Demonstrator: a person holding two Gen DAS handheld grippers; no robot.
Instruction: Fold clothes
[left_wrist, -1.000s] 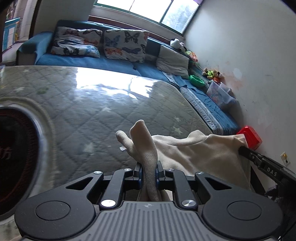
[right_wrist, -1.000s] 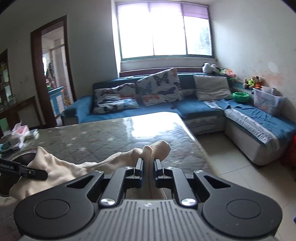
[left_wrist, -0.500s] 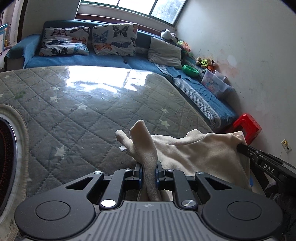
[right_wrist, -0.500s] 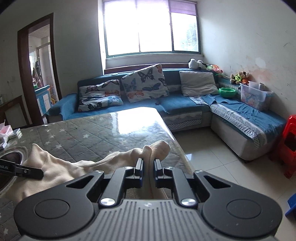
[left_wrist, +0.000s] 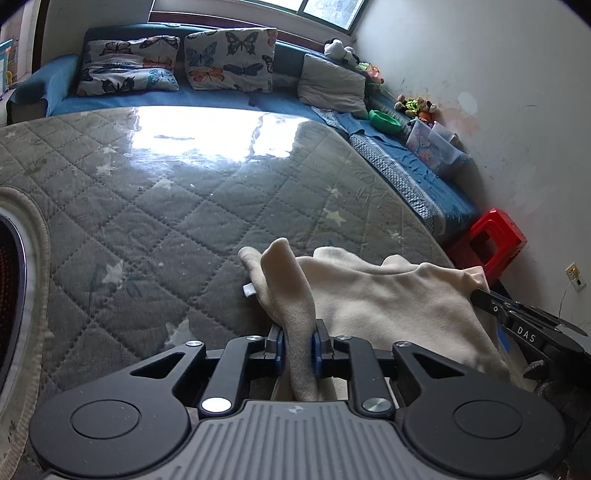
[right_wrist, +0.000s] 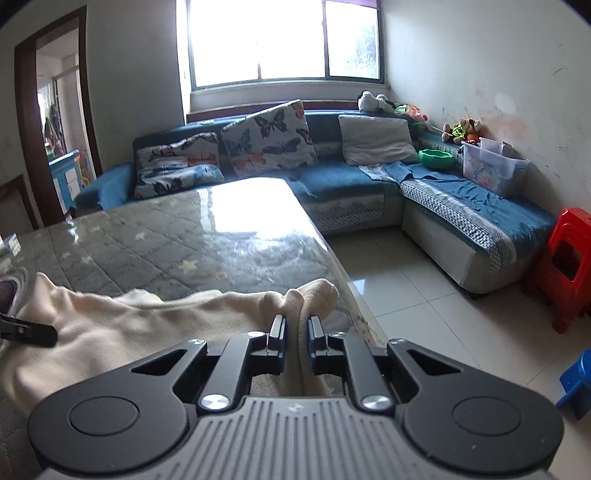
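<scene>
Between my left gripper's (left_wrist: 298, 349) jaws stands a bunched fold of the cream garment (left_wrist: 388, 299), the blue pads (left_wrist: 279, 349) pressing it though they have just eased apart a little; the cloth stretches from there to my right gripper (right_wrist: 296, 341), which is clamped on the opposite corner; the sagging span between rests on the grey quilted table cover (left_wrist: 192, 206) straight ahead of both; beyond the table runs the blue sofa (right_wrist: 347, 184) with butterfly cushions (right_wrist: 271, 138); off to my right stands a red stool (right_wrist: 567, 266).
</scene>
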